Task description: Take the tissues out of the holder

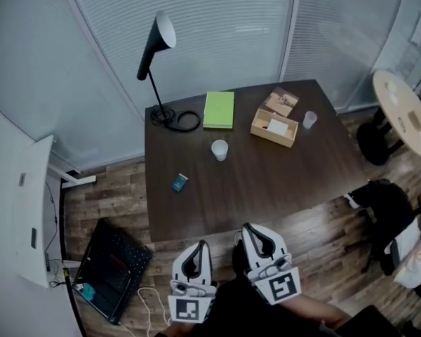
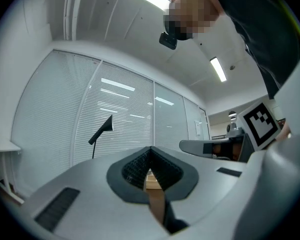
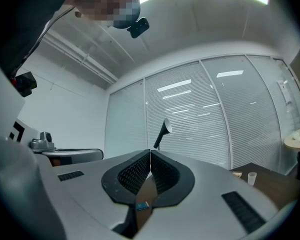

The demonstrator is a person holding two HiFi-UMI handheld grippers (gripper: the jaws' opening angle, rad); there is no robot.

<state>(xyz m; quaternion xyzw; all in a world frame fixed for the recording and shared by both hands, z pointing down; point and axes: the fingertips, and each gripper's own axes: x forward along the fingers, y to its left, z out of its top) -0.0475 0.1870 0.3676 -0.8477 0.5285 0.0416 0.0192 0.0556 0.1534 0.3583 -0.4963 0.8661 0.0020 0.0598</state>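
Plainly, nothing is done yet. The holder stands on the far right part of the tabletop, with white tissues still lying in it and a second wooden piece just behind it. The left tongs and right tongs hang side by side over the floor at the near edge, well apart from the holder. Both pairs are closed tip to tip, with nothing between them. A cup stands between them and the holder; a lamp, a green pad and a clear cup sit further back. By my judgement the whole task is left: reach across, open one pair, pinch the tissues and lift them clear, perhaps steadying the holder with the other.
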